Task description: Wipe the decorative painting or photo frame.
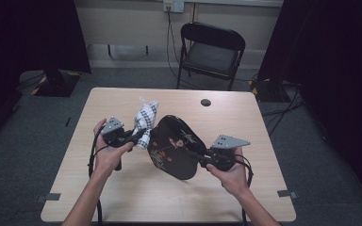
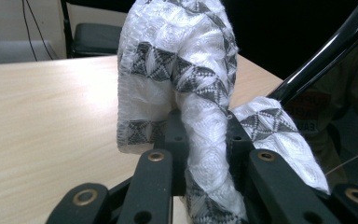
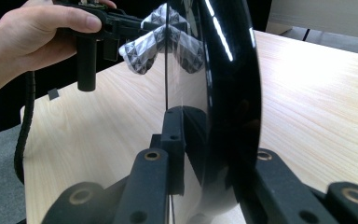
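A glossy black tray [image 1: 175,147] with a red and white pattern is held tilted above the table, edge-on in the right gripper view [image 3: 230,88]. My right gripper [image 1: 202,159] is shut on its near right rim, the jaws on either side of the rim [image 3: 205,140]. A white cloth with grey triangles [image 1: 144,117] hangs bunched in my left gripper [image 1: 139,134], which is shut on it. In the left gripper view the cloth [image 2: 186,79] rises between the jaws and touches the tray's rim [image 2: 326,56].
The light wooden table [image 1: 122,197] has a dark round hole [image 1: 206,102] near its far edge. A black folding chair [image 1: 210,54] stands behind the table. Dark curtains hang at both sides.
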